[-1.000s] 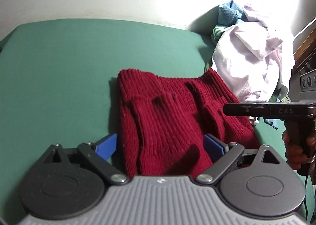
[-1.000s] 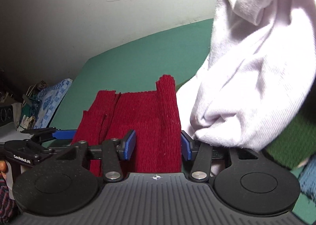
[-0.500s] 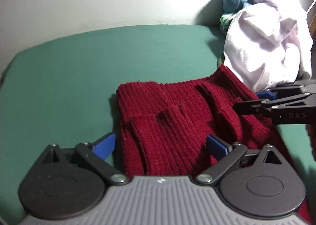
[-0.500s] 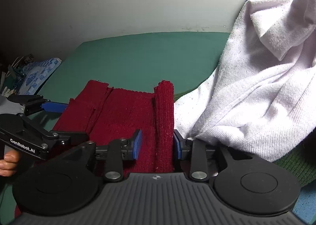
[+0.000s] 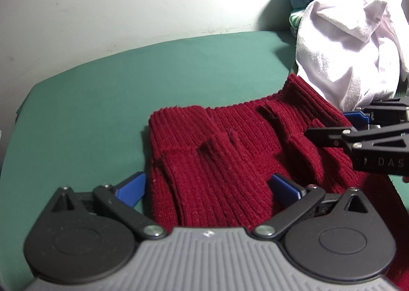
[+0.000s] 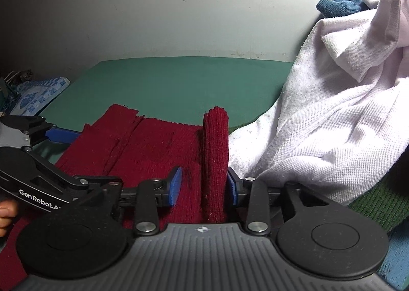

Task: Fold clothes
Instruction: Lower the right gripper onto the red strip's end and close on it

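Red ribbed knit, the sweater lay folded on the green bed, its far-right corner against the white laundry heap by the wall. The left gripper stood wide, its pads straddling the near-left edge without pressing. The right gripper, jaws opening, had the raised ridge of knit between its pads, only the right one touching, the ridge's long axis running straight away from it, so the right hand looked better placed.

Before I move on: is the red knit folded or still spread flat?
Folded. The red knit lies as a compact block on the green surface, with layered edges and flaps overlapping on top.
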Action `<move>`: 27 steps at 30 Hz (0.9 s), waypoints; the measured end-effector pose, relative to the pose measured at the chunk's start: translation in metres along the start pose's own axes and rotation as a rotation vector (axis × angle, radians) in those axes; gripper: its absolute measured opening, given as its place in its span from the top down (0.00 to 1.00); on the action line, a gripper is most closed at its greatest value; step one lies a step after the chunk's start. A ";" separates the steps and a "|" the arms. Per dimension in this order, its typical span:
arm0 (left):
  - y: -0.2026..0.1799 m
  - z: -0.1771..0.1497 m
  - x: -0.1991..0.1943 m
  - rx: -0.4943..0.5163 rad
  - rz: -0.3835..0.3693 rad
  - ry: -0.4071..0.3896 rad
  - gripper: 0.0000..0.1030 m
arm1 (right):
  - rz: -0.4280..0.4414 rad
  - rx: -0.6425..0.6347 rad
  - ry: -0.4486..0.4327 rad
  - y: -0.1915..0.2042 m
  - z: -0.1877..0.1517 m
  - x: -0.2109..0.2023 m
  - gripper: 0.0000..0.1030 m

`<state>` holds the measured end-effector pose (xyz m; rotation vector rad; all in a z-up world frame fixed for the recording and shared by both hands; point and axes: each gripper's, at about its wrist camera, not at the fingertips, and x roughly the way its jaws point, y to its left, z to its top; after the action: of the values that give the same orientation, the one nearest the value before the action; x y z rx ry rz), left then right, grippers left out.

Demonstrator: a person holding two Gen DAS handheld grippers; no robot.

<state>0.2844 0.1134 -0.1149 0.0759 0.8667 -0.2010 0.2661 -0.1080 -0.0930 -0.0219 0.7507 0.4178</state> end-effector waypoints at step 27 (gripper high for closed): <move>-0.006 -0.017 -0.007 -0.025 0.019 -0.118 0.01 | 0.003 0.085 -0.151 -0.014 -0.022 -0.009 0.79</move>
<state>0.2665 0.1107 -0.1205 0.0479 0.7508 -0.1752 0.2507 -0.1279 -0.1050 0.0893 0.6195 0.3860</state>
